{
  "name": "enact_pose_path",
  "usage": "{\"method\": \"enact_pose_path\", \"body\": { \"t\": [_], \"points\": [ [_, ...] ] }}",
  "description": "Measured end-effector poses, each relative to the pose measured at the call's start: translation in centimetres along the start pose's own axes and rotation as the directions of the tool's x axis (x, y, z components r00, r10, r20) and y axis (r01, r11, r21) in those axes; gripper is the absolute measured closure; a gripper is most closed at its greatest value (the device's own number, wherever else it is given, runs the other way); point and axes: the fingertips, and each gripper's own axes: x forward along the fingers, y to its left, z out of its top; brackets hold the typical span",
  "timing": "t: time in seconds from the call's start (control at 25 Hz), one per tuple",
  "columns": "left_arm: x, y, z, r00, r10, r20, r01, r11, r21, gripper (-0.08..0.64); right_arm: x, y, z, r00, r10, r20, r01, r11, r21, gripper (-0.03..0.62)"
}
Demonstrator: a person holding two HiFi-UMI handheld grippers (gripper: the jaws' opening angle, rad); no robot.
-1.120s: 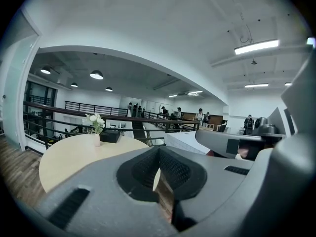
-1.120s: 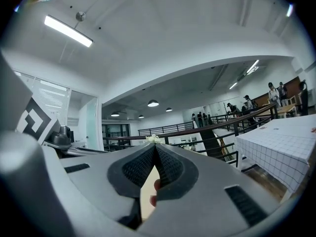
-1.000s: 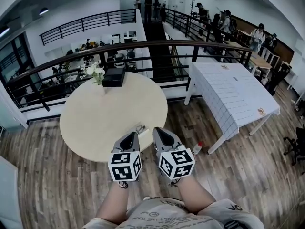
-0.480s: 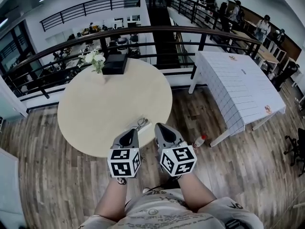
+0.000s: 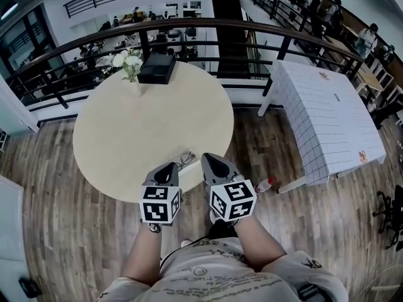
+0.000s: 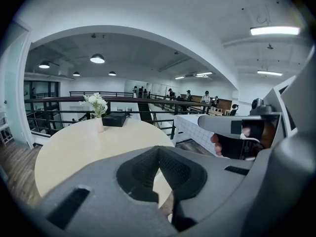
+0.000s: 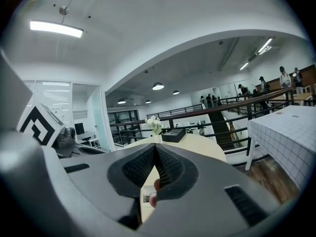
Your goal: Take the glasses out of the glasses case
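A small pale case with thin-framed glasses [image 5: 184,160] lying on it sits at the near edge of the round beige table [image 5: 126,137]. My left gripper [image 5: 167,168] hovers just left of it, over the table's rim. Just right of it, my right gripper [image 5: 211,161] is held past the rim, above the floor. In the left gripper view the left gripper [image 6: 159,154] has its jaws pressed together with nothing between them. The right gripper [image 7: 155,152] looks the same in the right gripper view. Both point across the table.
A black box [image 5: 156,68] and a vase of white flowers [image 5: 128,63] stand at the table's far edge, against a dark railing [image 5: 252,27]. A table with a white checked cloth [image 5: 327,112] stands to the right. A bottle [image 5: 264,185] lies on the wood floor.
The head view has shifted, so the table sits lower and closer in the frame. Both grippers stay shut beside the glasses at the near edge.
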Motion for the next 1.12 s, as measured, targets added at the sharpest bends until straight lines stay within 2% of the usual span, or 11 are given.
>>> {"method": "enact_pose_path", "body": {
  "t": [0.2, 0.44, 0.6, 0.88, 1.0, 1.12],
  "points": [
    [3.1, 1.0, -1.2, 0.997, 0.019, -0.070, -0.012, 0.994, 0.107, 0.546, 2.1, -1.7, -1.4, 0.998, 0.026, -0.059, -0.026, 1.000, -0.001, 0.581],
    [6.4, 1.7, -4.0, 0.985, -0.004, -0.170, 0.031, 0.987, 0.156, 0.546, 3.3, -3.9, -3.4, 0.991, 0.034, -0.127, -0.033, 0.999, 0.010, 0.581],
    [8.4, 1.4, -6.8, 0.965, -0.003, -0.264, 0.064, 0.973, 0.222, 0.546, 3.9, -4.9, -4.5, 0.987, 0.047, -0.155, -0.045, 0.999, 0.019, 0.581],
    [12.2, 1.5, -10.7, 0.926, 0.055, -0.374, 0.098, 0.921, 0.377, 0.545, 5.1, -6.6, -5.9, 0.979, 0.058, -0.196, -0.054, 0.998, 0.021, 0.581],
    [12.9, 1.4, -12.5, 0.908, 0.061, -0.414, 0.122, 0.907, 0.402, 0.485, 4.8, -7.4, -6.6, 0.977, 0.057, -0.207, -0.052, 0.998, 0.027, 0.581],
    [13.8, 1.6, -13.7, 0.889, 0.063, -0.453, 0.142, 0.903, 0.406, 0.482, 5.0, -8.4, -6.9, 0.974, 0.055, -0.218, -0.048, 0.998, 0.037, 0.581]
  ]
}}
